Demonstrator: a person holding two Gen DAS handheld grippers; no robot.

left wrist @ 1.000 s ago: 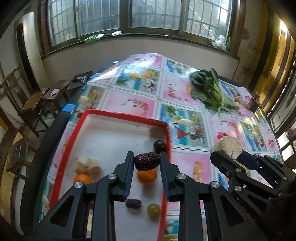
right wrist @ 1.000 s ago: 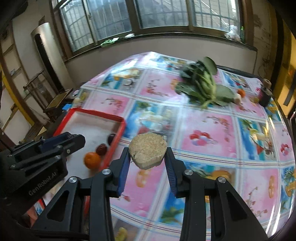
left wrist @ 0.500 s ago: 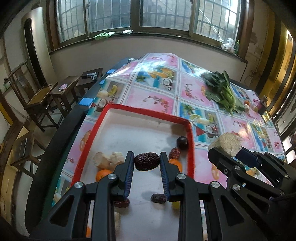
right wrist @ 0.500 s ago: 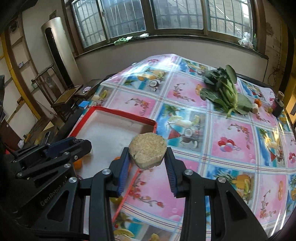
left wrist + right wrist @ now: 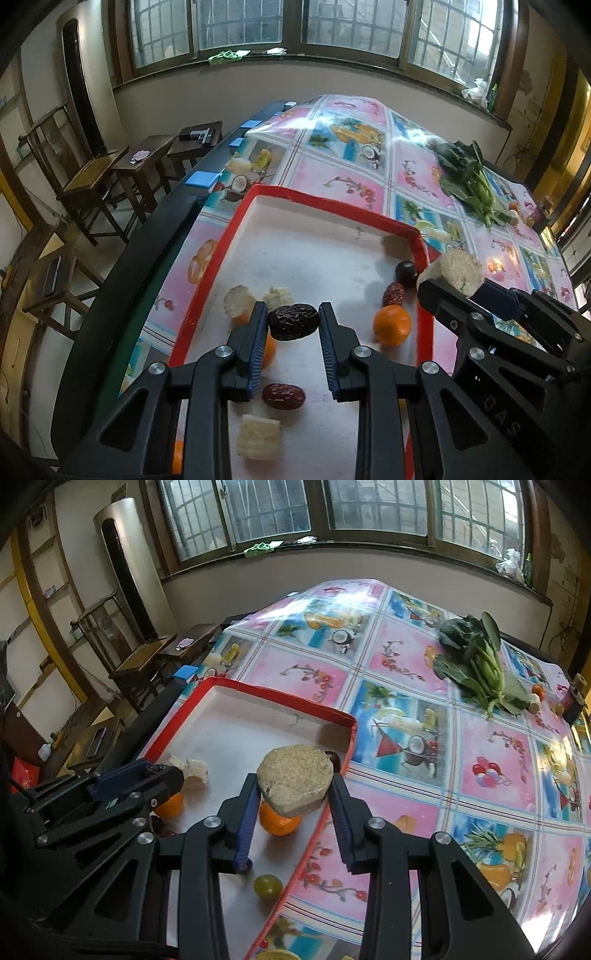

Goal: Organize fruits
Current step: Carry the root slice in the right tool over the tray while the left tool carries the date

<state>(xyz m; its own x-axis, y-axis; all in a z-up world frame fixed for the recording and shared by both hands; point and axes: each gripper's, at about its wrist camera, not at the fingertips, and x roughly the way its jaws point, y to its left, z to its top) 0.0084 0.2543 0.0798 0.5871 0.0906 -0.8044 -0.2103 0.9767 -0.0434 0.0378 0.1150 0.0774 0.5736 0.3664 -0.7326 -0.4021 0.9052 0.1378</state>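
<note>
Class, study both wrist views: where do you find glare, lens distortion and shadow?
Left wrist view: window light glares on the tablecloth; fisheye bends the windowsill; soft shadows in the tray far corner. Right wrist view: glare washes out the cloth's far edge; the tray's red rim curves; corners vignette black.

Both tongs now sit further toward the worktop's left edge than a second ago. The left tongs (image 5: 293, 325), gripping the dark dried date (image 5: 293, 321), hang over the middle of the red-rimmed tray (image 5: 325, 202) rather than by its right rim, with the pale chunks (image 5: 240, 300) just beyond them. The right tongs (image 5: 294, 792), holding the tan fibrous slice (image 5: 294, 780), are above the tray's right rim instead of over the bare tablecloth, directly above an orange (image 5: 279, 821).
</note>
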